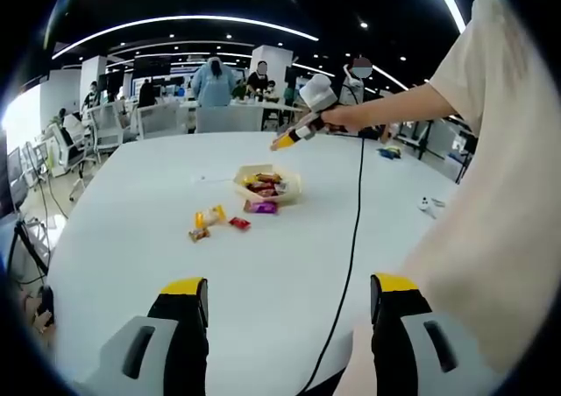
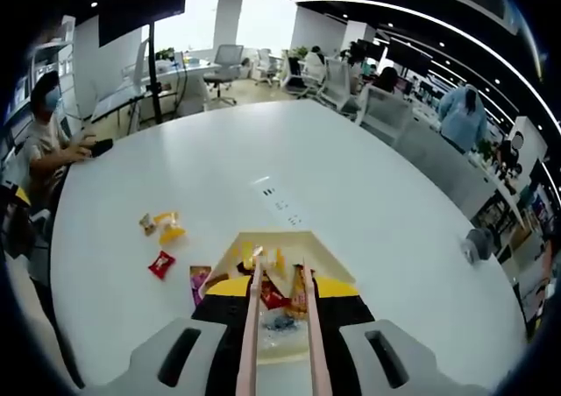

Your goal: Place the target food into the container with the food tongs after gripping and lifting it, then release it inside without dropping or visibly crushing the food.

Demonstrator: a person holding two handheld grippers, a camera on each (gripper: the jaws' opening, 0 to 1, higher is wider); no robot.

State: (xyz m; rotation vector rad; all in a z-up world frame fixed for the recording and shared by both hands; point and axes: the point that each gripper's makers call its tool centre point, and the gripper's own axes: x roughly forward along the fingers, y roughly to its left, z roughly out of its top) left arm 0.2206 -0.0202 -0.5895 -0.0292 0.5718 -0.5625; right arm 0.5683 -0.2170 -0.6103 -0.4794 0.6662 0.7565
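Tongs point(image 2: 280, 321) reach over container point(image 2: 329, 260) holding wrapped snacks point(image 2: 273, 293).

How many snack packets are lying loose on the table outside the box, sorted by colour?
Yellow packets: 1
Red packets: 1
Purple-pink packets: 1
Small brownish packets: 1
Total: 4 loose on the white table, beside the container, which holds more snacks that are too jumbled to count.

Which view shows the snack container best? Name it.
The right gripper view: the container sits just past the food tongs, open, wrapped snacks visible inside. The left gripper view shows it small, mid-table.
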